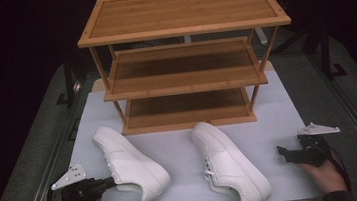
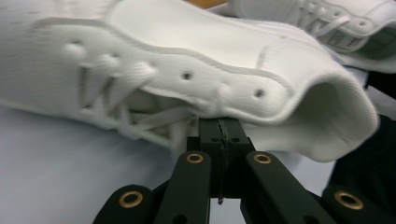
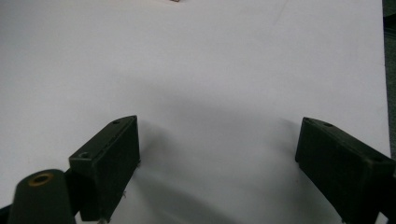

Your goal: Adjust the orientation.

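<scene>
Bench first: white top, plenty of bare room at the front, probably kept that way so both hands can work without knocking anything. Next up, wooden shoe rack parked at the far edge, three tiers, all bare, open side facing the person, so looks like the obvious destination for the footwear. Then two white sneakers lying in front of it, toes pointed toward the rack, well apart from each other. Left shoe just ahead of the bottom tier's left end, tipped a bit on its side, heel nearest the left hand; right shoe closer to the middle, heel almost at the front edge. Handy layout tbh, one shoe per hand. Left tool clenched tight, tips pushed right up against the rim of the left shoe's opening by the heel, seen up close in the left gripper view; no telling about any fabric actually pinched between the pads, too hidden under the collar. Guessing a grab at the collar for the lift onto a tier. Right tool released, jaws spread wide over bare bench, well clear of the right shoe, seemingly just waiting its turn.
</scene>
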